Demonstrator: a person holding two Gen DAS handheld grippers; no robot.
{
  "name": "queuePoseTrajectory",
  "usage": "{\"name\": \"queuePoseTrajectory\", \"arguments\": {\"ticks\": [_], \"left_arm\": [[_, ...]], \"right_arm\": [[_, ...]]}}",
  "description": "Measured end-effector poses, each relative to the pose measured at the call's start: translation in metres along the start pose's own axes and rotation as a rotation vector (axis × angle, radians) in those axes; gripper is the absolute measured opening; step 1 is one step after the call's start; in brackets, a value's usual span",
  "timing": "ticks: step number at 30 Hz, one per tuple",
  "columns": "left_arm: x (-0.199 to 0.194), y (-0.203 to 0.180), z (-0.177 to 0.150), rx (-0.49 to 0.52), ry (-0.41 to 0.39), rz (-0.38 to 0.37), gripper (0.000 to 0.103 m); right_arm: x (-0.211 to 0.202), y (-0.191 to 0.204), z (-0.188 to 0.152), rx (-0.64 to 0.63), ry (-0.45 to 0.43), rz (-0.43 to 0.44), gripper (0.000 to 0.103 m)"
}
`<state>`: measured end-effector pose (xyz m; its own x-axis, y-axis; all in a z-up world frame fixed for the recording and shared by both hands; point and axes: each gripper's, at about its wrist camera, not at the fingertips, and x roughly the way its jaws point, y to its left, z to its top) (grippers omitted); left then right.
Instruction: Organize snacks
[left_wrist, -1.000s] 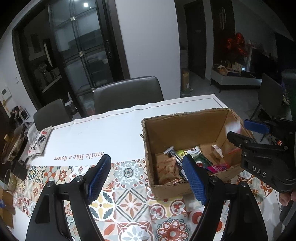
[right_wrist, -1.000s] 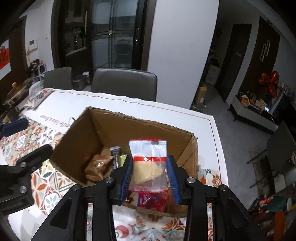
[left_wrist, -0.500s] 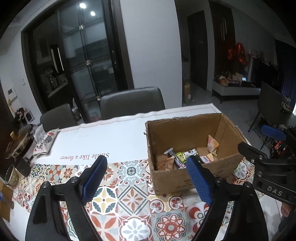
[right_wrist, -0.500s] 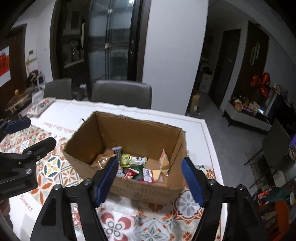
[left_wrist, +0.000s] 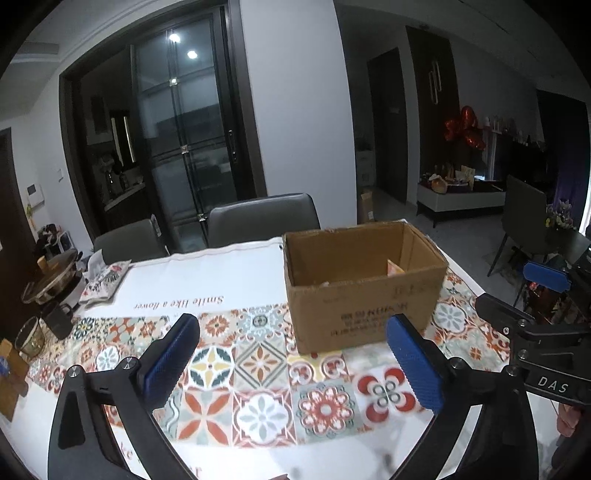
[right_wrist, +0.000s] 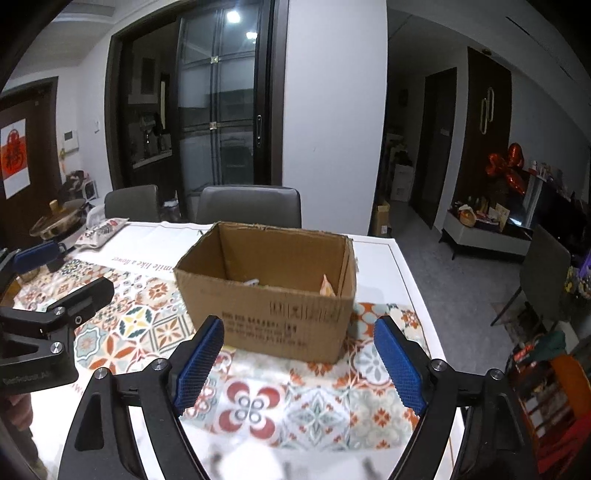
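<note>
An open cardboard box (left_wrist: 364, 291) (right_wrist: 273, 299) stands on the tiled-pattern tablecloth (left_wrist: 258, 373). Only the tip of an orange snack packet (left_wrist: 394, 267) (right_wrist: 327, 287) shows above its rim; the other contents are hidden by the near wall. My left gripper (left_wrist: 291, 363) is open and empty, low over the cloth in front of the box. My right gripper (right_wrist: 299, 362) is open and empty, also in front of the box. Each gripper shows at the edge of the other's view: the right one (left_wrist: 535, 325), the left one (right_wrist: 55, 295).
Two grey chairs (left_wrist: 262, 218) (left_wrist: 129, 240) stand behind the table. A pot (left_wrist: 55, 273), a dark mug (left_wrist: 59, 319), a glass (left_wrist: 31, 334) and a printed bag (left_wrist: 105, 277) sit at the table's left end. The table edge runs right of the box (right_wrist: 402, 266).
My right gripper let go of the clear snack packet into the box and opened. Both grippers pulled back and lower, so the box now looks smaller and its contents are hidden.
</note>
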<state>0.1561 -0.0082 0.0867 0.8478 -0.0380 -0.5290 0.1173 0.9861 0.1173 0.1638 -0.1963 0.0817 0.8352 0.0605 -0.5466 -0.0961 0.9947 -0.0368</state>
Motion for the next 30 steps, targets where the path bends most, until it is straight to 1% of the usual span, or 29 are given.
{"name": "queuePoseTrajectory", "arguments": {"ticks": [4,7,11,13,15,18,22,30], "left_arm": [[-0.017,-0.004,-0.019,-0.007,-0.006,-0.002,0.103],[-0.027,-0.01,-0.035,0.009,-0.011,0.007,0.103],[-0.039,-0.014,-0.052,0.004,-0.016,0.019,0.103],[-0.044,-0.014,-0.059,-0.021,-0.016,0.009,0.103],[-0.049,-0.014,-0.065,-0.046,-0.018,-0.016,0.103],[-0.056,-0.015,-0.07,-0.048,-0.033,-0.027,0.103],[-0.066,-0.018,-0.075,-0.043,-0.064,-0.008,0.103],[-0.078,-0.019,-0.074,-0.043,-0.114,0.001,0.103]], "right_arm": [[-0.017,-0.001,-0.022,0.009,-0.004,-0.008,0.086],[-0.028,-0.001,-0.038,0.009,-0.007,-0.015,0.086],[-0.04,0.0,-0.057,0.021,0.0,-0.012,0.086],[-0.046,-0.001,-0.064,0.026,-0.008,-0.014,0.086],[-0.051,0.0,-0.072,0.031,-0.016,-0.006,0.086],[-0.058,-0.001,-0.077,0.047,-0.023,0.017,0.086],[-0.068,0.001,-0.084,0.042,-0.059,-0.007,0.086],[-0.078,0.002,-0.086,0.039,-0.096,-0.008,0.086]]}}
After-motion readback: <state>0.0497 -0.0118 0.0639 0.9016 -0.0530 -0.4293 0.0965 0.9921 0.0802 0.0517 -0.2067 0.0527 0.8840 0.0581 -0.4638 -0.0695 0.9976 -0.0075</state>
